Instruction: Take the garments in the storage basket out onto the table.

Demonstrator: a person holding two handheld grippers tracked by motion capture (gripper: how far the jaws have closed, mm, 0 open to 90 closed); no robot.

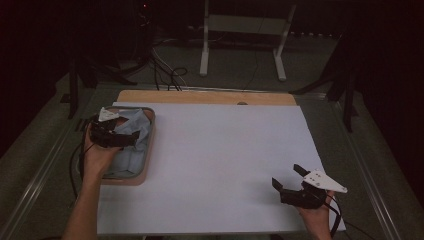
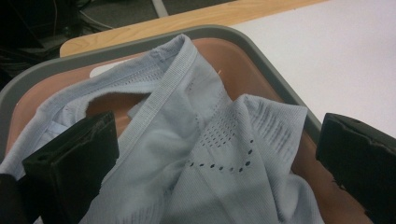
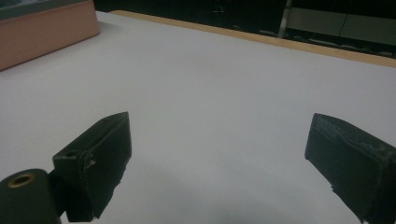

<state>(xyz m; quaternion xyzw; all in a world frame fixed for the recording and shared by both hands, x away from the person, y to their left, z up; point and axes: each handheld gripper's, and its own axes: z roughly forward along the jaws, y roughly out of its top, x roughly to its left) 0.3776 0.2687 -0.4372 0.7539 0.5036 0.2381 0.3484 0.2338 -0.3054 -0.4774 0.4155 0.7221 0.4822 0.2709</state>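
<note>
I see left hand-held gripper [image 1: 131,138] over tray [image 1: 151,131] at worktop's [image 1: 220,160] left edge; jaws spread wide, straddling pale blue garment [image 2: 205,158]; left jaw pressing into fabric, right jaw level with tray rim, contact not certain; nothing clamped. Garment lies crumpled inside tray, perforated panel and ribbed band uppermost. Right hand-held gripper [image 1: 287,177] near worktop's front right corner, well apart from tray; jaws wide apart, holding nothing, bare white surface between them.
</note>
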